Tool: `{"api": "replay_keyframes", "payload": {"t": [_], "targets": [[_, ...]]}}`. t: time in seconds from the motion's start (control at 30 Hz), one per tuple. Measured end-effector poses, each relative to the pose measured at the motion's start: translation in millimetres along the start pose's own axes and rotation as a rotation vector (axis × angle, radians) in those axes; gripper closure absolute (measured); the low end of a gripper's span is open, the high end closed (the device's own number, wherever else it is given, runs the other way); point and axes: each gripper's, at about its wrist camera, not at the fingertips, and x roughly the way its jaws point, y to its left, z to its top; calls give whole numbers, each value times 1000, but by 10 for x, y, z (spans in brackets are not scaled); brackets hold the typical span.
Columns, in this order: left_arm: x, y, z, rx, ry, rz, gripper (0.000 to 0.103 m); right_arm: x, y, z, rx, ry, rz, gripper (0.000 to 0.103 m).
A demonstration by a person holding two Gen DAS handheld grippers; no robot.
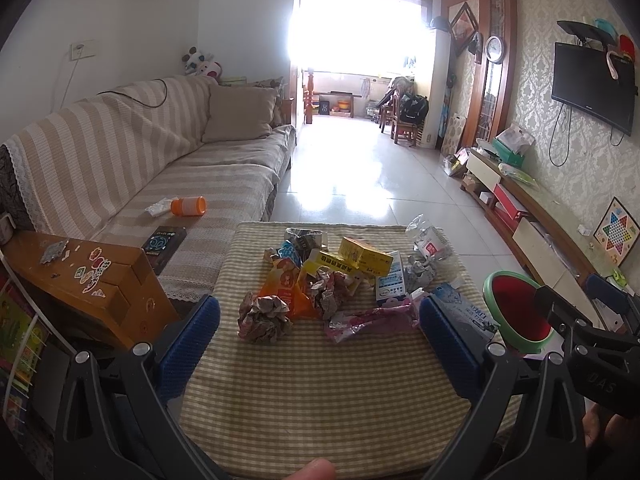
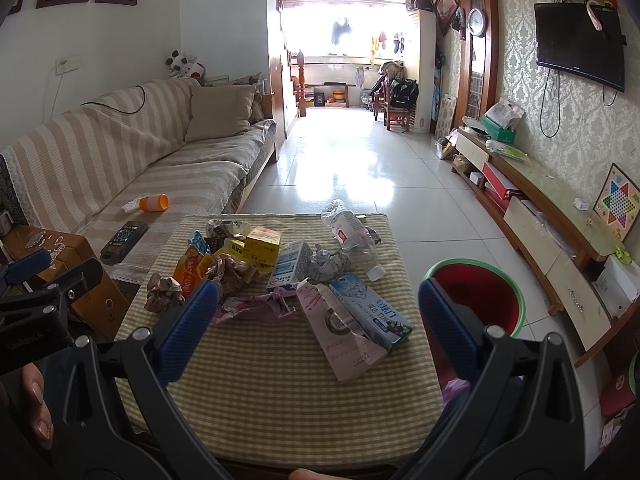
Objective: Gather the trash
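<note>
- Left wrist view: my left tool [image 1: 320,332] hangs low over the near part of the tabletop [image 1: 320,400], its blue fingers spread wide with nothing between them.
- The trash sits in a heap on the checked cloth ahead of the fingers: a crumpled paper ball [image 1: 264,318] nearest on the left, an orange wrapper [image 1: 282,282] behind it, a yellow box [image 1: 364,258] further back, and a pink wrapper [image 1: 372,318] lying flat toward the right finger.
- A blue carton [image 1: 466,310] lies just beyond my right-side finger.
- The red bin with a green rim [image 1: 516,312] stands past the right edge of the tabletop, and my right tool [image 1: 600,312] shows in front of it.
- Right wrist view: my right tool [image 2: 318,326] is also wide open and empty, above the near right part of the tabletop [image 2: 280,400].
- A torn white carton [image 2: 340,332] and the blue carton [image 2: 370,312] lie side by side, touching, between the fingers.
- A clear plastic bottle [image 2: 352,236] lies at the far side of the heap.
- The red bin [image 2: 484,300] stands on the floor just beside the tabletop, partly hidden by my right finger.
- My left tool [image 2: 28,268] shows at the left edge.
</note>
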Motion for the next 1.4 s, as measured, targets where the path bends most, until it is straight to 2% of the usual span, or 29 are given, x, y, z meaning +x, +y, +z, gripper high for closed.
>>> {"api": "replay_keyframes", "payload": {"t": [1.4], "targets": [[41,3,-90,-13,17,8,8,75,68,-62,6,15,-2,4]]}}
